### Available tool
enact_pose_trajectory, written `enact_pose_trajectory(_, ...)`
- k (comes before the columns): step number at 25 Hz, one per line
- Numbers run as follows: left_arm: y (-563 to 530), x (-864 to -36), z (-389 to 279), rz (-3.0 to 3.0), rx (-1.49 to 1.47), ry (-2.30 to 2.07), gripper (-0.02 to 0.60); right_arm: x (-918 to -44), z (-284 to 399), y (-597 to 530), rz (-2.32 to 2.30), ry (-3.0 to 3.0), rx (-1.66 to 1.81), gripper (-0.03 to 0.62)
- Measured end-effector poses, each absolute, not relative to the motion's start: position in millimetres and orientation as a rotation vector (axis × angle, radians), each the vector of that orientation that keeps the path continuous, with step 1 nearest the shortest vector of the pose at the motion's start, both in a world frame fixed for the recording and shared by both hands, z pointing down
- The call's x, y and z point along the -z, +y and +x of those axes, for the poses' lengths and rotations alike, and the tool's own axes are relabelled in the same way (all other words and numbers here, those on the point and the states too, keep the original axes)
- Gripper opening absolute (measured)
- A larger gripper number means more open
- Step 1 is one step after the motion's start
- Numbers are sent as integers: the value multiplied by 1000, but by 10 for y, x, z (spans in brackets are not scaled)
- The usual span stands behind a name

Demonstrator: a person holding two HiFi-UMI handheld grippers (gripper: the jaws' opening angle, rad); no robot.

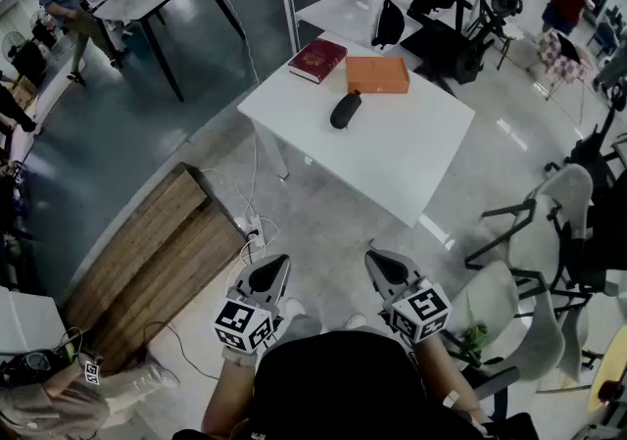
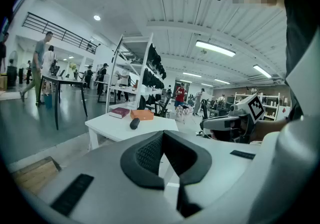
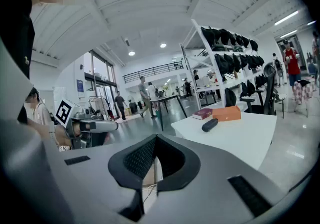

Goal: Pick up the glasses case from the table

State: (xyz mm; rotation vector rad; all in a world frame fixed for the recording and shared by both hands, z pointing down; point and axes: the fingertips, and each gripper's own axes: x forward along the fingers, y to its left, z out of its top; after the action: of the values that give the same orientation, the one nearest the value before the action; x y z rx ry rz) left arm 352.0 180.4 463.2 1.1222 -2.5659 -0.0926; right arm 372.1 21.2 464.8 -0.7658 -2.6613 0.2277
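You stood well back from the white table, with open floor between you and its near corner. You held both tools low and close to your body — a carrying posture, I'd judge, since nothing was within reach yet. The left gripper had its jaws pressed together with nothing between them. The right gripper showed the same in its own view, pads meeting at the tips and empty. Both pointed forward and slightly down, roughly toward the table.

The glasses case lay flat on the tabletop toward its far side, just beside the orange box and near the red book. Whether it touched the box I couldn't tell. It was a dark, rounded, elongated shape. Its long axis ran mostly away from you, the far end leaning a little right toward the box and the near end facing the bare tabletop — so a grip across its narrow width from the near side would probably have suited. You'd have needed to step closer and open the jaws first.
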Motion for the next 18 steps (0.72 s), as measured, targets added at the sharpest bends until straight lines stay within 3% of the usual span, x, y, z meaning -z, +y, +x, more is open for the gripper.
enact_pose_trajectory(18,3510,-4821,2920,1056,213,-2582,17,-4725,2994,1687,-727,-2618,-200,28)
